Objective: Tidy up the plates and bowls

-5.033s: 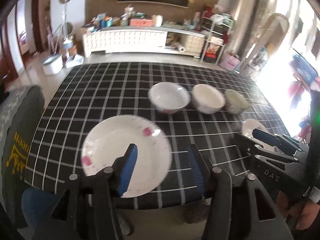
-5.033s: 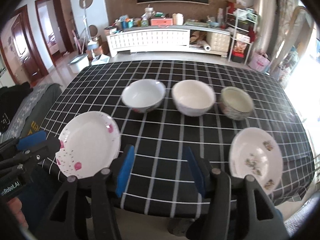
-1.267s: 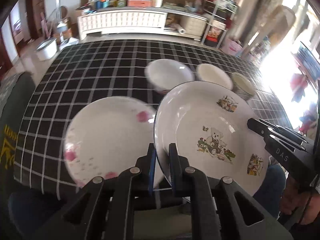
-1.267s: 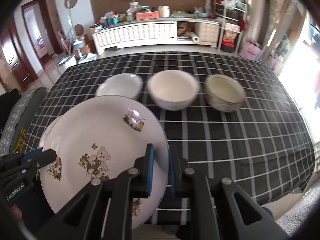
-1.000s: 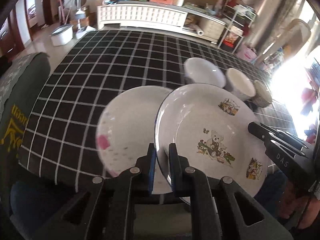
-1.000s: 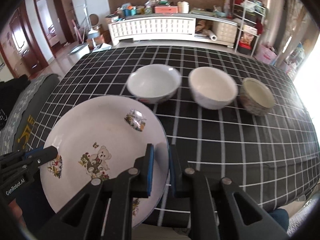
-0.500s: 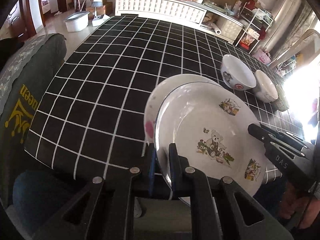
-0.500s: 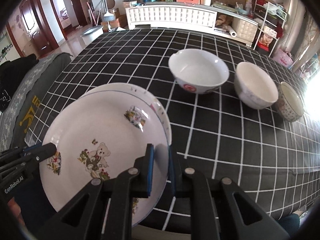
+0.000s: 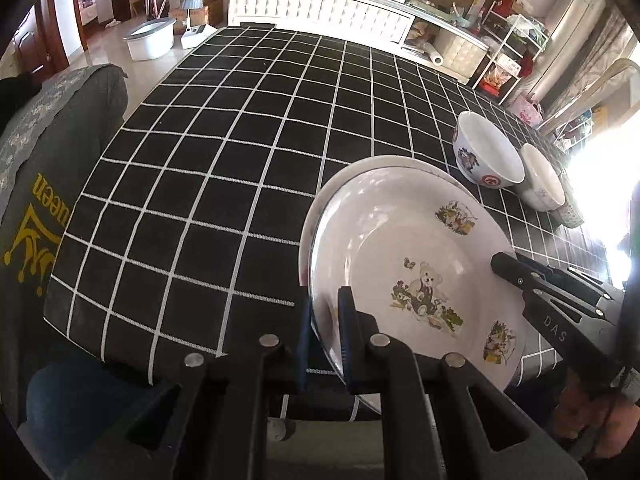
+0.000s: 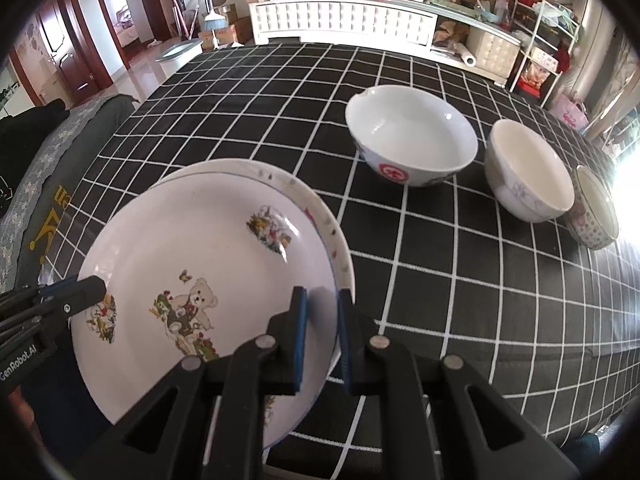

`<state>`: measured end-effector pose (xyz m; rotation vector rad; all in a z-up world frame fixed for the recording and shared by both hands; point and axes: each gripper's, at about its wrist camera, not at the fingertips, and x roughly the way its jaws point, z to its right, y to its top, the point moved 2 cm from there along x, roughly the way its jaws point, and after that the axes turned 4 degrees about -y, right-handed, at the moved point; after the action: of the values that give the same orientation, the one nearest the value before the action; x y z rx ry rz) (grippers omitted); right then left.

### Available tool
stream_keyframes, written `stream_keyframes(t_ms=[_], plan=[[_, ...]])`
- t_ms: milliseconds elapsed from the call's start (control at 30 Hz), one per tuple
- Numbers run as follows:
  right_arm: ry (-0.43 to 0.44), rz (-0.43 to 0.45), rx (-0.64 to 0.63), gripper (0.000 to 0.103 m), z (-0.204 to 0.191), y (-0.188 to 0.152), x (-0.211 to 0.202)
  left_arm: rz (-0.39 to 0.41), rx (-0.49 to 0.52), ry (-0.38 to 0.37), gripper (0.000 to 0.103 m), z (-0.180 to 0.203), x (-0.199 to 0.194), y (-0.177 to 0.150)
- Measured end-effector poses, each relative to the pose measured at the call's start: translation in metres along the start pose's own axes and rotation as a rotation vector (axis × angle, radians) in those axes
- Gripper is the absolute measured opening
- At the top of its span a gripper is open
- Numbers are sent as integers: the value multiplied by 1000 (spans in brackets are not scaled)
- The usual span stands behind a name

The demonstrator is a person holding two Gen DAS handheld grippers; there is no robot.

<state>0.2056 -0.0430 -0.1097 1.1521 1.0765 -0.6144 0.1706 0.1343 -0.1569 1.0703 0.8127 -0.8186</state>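
Note:
Both grippers hold one white teddy-bear plate point(image 9: 420, 256) point(image 10: 200, 264) by opposite rims. My left gripper point(image 9: 325, 304) is shut on its left rim; my right gripper point(image 10: 322, 304) is shut on its right rim. The plate hangs just over a second white plate point(image 9: 394, 161) point(image 10: 320, 208) that lies on the black checked tablecloth point(image 9: 240, 152), almost covering it; contact between them cannot be told. Behind stand three bowls in a row: a wide white bowl with a red mark point(image 10: 412, 136), a plain white bowl point(image 10: 528, 168) and a small patterned bowl point(image 10: 596, 208).
A grey chair back with yellow print point(image 9: 44, 184) stands at the table's left edge. The table's near edge point(image 9: 256, 380) lies right under my grippers. A white sideboard point(image 10: 344, 20) and a shelf rack point(image 10: 540, 48) stand beyond the table.
Both grippers carried the teddy-bear plate left and down, from beside the second plate to right over it. The bowls have slid toward the right of both views.

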Motion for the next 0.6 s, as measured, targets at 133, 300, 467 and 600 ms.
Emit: stream_keyframes(t_ms=[133,300,467,600], plan=[[23,-22,5,18,0,2,5,-5,8,11,11,-2,3,5],[30,-37,19,18,0,4,7,-42,0,17,11,-5,12,8],[39,-51,36,18,1,8,8,-49,-11,12,12,-6,17,12],[67,-67,51,18,5,8,8,-51,-22,9,13,-6,15,12]])
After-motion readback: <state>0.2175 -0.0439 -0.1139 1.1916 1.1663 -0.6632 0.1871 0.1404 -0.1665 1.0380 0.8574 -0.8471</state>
